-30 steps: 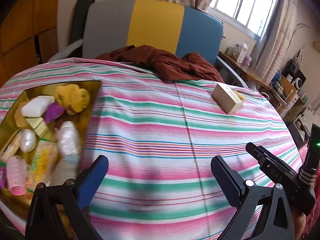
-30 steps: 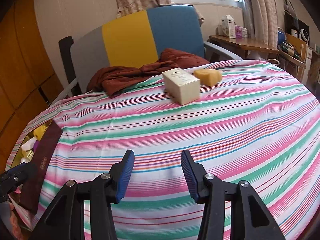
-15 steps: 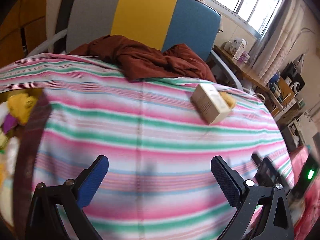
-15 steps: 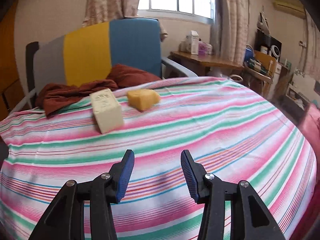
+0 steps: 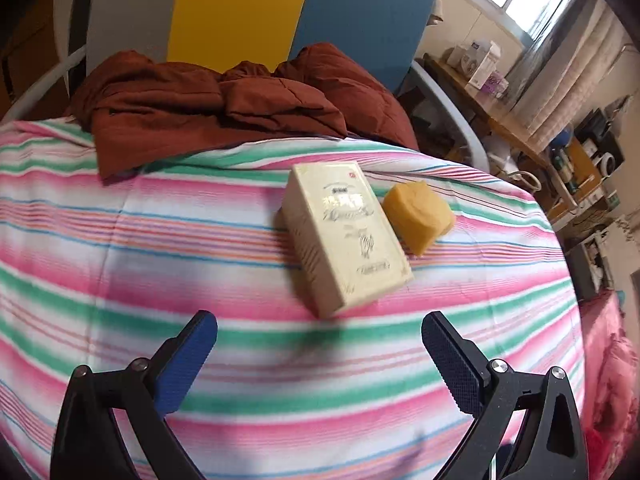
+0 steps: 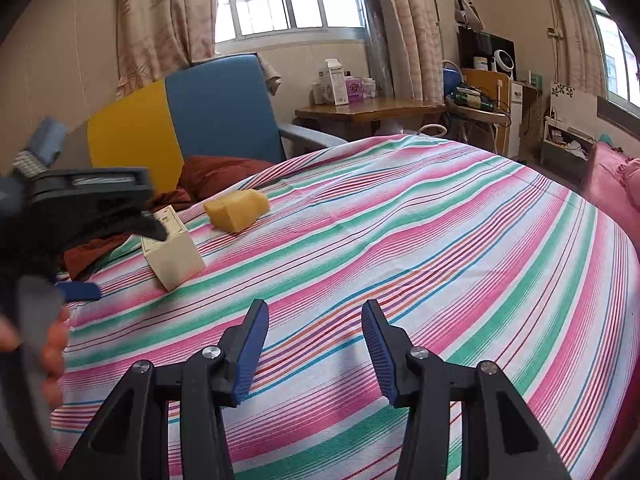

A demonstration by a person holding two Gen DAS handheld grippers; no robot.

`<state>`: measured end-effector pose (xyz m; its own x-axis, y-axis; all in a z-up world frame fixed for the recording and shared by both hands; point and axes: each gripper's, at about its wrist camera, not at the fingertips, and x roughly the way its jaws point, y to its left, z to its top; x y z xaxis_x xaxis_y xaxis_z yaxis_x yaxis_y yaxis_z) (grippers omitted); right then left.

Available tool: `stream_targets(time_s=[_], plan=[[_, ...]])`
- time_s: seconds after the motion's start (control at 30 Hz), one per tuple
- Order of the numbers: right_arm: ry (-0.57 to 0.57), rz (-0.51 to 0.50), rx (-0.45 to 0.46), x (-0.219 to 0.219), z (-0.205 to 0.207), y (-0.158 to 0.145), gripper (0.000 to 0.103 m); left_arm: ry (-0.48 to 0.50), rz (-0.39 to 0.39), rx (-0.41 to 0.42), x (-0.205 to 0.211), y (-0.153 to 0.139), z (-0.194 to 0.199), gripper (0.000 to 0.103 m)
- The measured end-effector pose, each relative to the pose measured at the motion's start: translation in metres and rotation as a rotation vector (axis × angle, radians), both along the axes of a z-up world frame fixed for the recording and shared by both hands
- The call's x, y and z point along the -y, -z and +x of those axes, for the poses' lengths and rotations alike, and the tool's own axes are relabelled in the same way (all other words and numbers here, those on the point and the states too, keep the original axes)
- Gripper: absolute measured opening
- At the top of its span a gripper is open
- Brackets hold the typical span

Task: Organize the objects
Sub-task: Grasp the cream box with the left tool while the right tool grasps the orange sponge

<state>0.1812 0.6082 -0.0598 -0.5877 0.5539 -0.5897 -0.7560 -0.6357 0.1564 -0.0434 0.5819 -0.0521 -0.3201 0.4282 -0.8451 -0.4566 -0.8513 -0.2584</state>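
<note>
Striped cloth in pink, green and white covers the table (image 5: 120, 240). Near its far edge lies a cream box (image 5: 344, 236), with a yellow sponge (image 5: 416, 216) just beside it on the right, both in front of a rust-brown jacket (image 5: 224, 104) draped from a grey, yellow and blue chair (image 5: 240, 8). Left gripper (image 5: 320, 344) hovers before the box, jaws wide apart and empty. Right gripper (image 6: 316, 344) stands partly open, empty, over bare cloth, well apart from both things.
</note>
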Motion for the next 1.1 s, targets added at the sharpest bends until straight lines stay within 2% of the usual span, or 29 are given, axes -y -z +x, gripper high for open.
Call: stream_targets(time_s=[0.13, 0.27, 0.3, 0.37, 0.47, 0.5, 0.57, 0.63, 0.67, 0.8, 0.83, 0.9, 0.93, 1.1], plan=[[0.000, 0.009, -0.012, 0.001, 0.001, 0.000, 0.049, -0.014, -0.054, -0.059, -0.025, 0.006, -0.010, 0.103], [-0.008, -0.012, -0.013, -0.003, -0.002, 0.003, 0.049, 0.058, -0.119, -0.133, -0.033, 0.018, -0.013, 0.101], [-0.009, -0.020, -0.013, -0.004, -0.002, 0.004, 0.049, 0.070, -0.104, -0.152, -0.029, 0.020, -0.014, 0.097], [-0.008, -0.033, -0.010, -0.006, -0.002, 0.006, 0.049, 0.086, -0.093, -0.186, -0.018, 0.023, -0.017, 0.076], [-0.011, -0.040, -0.005, -0.007, -0.002, 0.007, 0.049, 0.086, -0.130, -0.211, -0.001, 0.034, -0.024, 0.055], [-0.016, -0.040, -0.006, -0.006, -0.003, 0.007, 0.049, 0.082, -0.122, -0.212, 0.006, 0.039, -0.028, 0.055], [-0.033, -0.045, -0.017, -0.006, -0.002, 0.007, 0.049, 0.086, -0.103, -0.268, 0.020, 0.041, -0.028, 0.055], [-0.050, -0.061, -0.023, -0.007, -0.003, 0.008, 0.049, 0.089, -0.053, -0.255, 0.030, 0.040, -0.030, 0.055], [-0.064, -0.079, -0.024, -0.009, -0.005, 0.009, 0.049, 0.081, -0.021, -0.250, 0.037, 0.039, -0.032, 0.055], [-0.172, -0.197, -0.056, -0.021, -0.019, 0.011, 0.052, 0.090, 0.021, -0.249, 0.050, 0.042, -0.031, 0.054], [-0.191, -0.205, -0.058, -0.025, -0.025, 0.010, 0.054, 0.087, 0.023, -0.254, 0.053, 0.042, -0.030, 0.054], [-0.201, -0.202, -0.071, -0.036, -0.042, 0.003, 0.068, 0.077, 0.021, -0.258, 0.057, 0.043, -0.029, 0.054], [-0.206, -0.198, -0.080, -0.042, -0.052, -0.001, 0.071, 0.076, 0.019, -0.259, 0.056, 0.043, -0.029, 0.055], [-0.244, -0.134, -0.046, -0.076, -0.117, -0.016, 0.073, 0.083, -0.011, -0.277, 0.047, 0.046, -0.025, 0.055]])
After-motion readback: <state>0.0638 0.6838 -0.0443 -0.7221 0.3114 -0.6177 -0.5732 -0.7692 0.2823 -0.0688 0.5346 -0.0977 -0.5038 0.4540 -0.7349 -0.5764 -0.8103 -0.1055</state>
